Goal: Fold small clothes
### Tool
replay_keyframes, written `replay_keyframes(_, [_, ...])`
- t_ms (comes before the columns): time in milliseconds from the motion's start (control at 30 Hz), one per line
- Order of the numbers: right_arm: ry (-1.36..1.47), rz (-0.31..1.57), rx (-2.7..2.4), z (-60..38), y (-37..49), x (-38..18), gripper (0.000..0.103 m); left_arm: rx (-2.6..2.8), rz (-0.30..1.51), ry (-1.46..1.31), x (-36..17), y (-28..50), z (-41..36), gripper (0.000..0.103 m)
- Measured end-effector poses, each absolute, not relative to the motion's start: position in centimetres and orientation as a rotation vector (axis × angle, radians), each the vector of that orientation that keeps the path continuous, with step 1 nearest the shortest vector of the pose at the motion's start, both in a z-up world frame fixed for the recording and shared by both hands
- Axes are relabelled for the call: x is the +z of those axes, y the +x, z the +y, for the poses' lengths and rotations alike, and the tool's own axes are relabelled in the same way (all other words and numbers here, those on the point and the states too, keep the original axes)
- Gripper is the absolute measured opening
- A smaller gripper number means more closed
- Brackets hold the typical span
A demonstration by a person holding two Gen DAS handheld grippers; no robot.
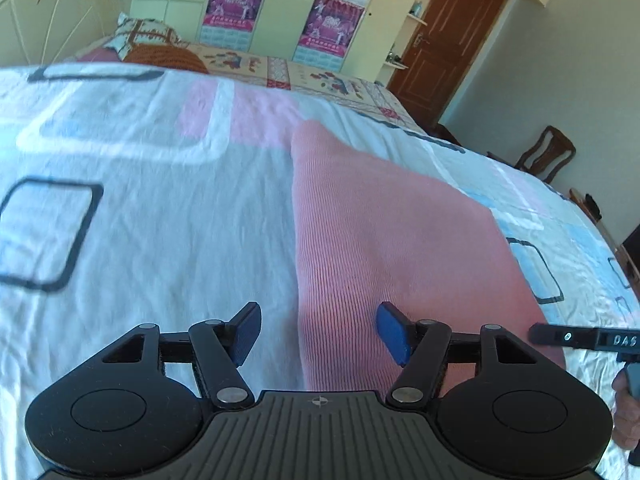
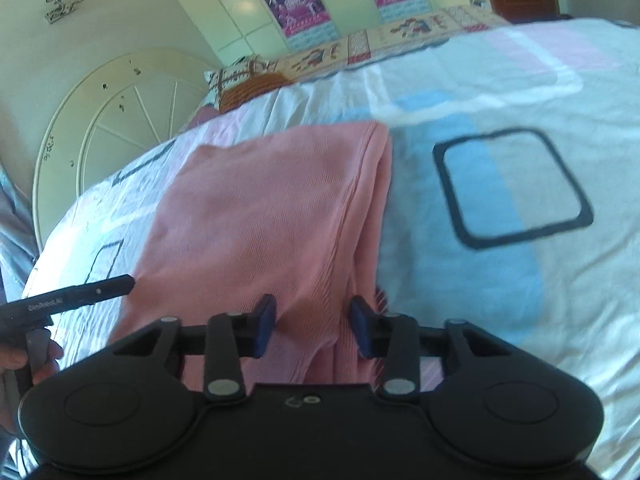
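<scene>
A pink ribbed knit garment [image 1: 392,232] lies folded flat on the bed; it also shows in the right wrist view [image 2: 264,208]. My left gripper [image 1: 318,332] is open, its blue pads straddling the garment's near left edge just above the sheet. My right gripper [image 2: 314,328] is open with its jaws partly apart, and the garment's near right folded edge bulges up between the pads. Each gripper's body shows at the edge of the other's view.
The bed [image 1: 140,220] carries a white sheet with pink, blue and dark square patterns. Pillows [image 1: 148,40] lie at the headboard. A wardrobe with posters [image 1: 280,4] stands behind, a brown door [image 1: 452,40] and wooden chair [image 1: 548,152] at right.
</scene>
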State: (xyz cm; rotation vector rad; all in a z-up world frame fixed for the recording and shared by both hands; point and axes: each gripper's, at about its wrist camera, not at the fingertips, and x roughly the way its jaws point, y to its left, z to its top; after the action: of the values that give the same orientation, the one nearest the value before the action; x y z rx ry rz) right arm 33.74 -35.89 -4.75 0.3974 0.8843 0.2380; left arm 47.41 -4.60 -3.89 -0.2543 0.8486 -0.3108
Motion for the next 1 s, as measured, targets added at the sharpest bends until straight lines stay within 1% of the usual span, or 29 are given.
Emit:
replay_keyframes(133, [0.309,0.907,0.239,-34.3,34.1,-5.1,0.034,-0.297,0.864,-0.274,-4.4,47.5,-4.8,0.064])
replay_keyframes(167, [0.301,0.909,0.241,-34.1,34.2,-5.1,0.033,-0.297,0.866,-0.266,-4.3,47.7,-5.0,0.064])
replay_keyframes(200, [0.275,0.906,0.245,-33.9,34.3,-4.9,0.022,-0.299,0.867,-0.255,-4.3,47.8,-5.2,0.064])
replay_keyframes(233, [0.231,0.902,0.24,-33.6,34.3,-4.8,0.016,-0.301,0.87,-0.25,-4.3,47.8,-5.3,0.064])
replay_keyframes(300, [0.194,0.889,0.24,-33.7,34.2,-4.5,0.012,-0.305,0.869,-0.248,-3.8,47.8,-5.4,0.064])
replay_keyframes(467, [0.188,0.809,0.187,-35.7,33.1,-1.9,0.011,-0.384,0.858,-0.25,-2.8,47.4,-6.6,0.064])
replay_keyframes(533, [0.214,0.853,0.203,-36.1,33.6,-2.8,0.012,-0.357,0.882,-0.181,-3.5,47.6,-7.4,0.064])
replay_keyframes(600, [0.203,0.928,0.214,-35.5,34.6,-5.1,0.013,-0.346,0.896,-0.179,-4.5,47.6,-7.5,0.067])
replay_keyframes(667, [0.215,0.925,0.217,-35.5,34.7,-5.4,0.015,-0.337,0.914,-0.209,-4.5,47.5,-7.2,0.069])
replay_keyframes(700, [0.224,0.926,0.209,-35.6,34.8,-4.9,0.021,-0.336,0.912,-0.199,-4.2,47.3,-7.1,0.069])
replay_keyframes(733, [0.225,0.909,0.189,-35.8,34.5,-4.3,0.032,-0.336,0.901,-0.19,-3.7,46.9,-7.0,0.069])
replay_keyframes(767, [0.225,0.886,0.18,-36.0,33.9,-3.6,0.037,-0.344,0.892,-0.191,-3.4,46.5,-6.8,0.069])
replay_keyframes(800, [0.234,0.868,0.197,-36.2,33.3,-3.1,0.039,-0.351,0.889,-0.194,-3.2,46.2,-6.6,0.069])
replay_keyframes(867, [0.27,0.868,0.227,-36.8,31.8,-2.5,0.038,-0.354,0.891,-0.199,-3.0,45.5,-6.1,0.069])
replay_keyframes(933, [0.29,0.882,0.235,-37.3,30.4,-2.6,0.038,-0.353,0.904,-0.216,-3.2,45.0,-5.6,0.069])
replay_keyframes(1000, [0.376,0.91,0.249,-38.1,29.4,-3.1,0.038,-0.353,0.912,-0.228,-3.3,44.4,-5.2,0.069])
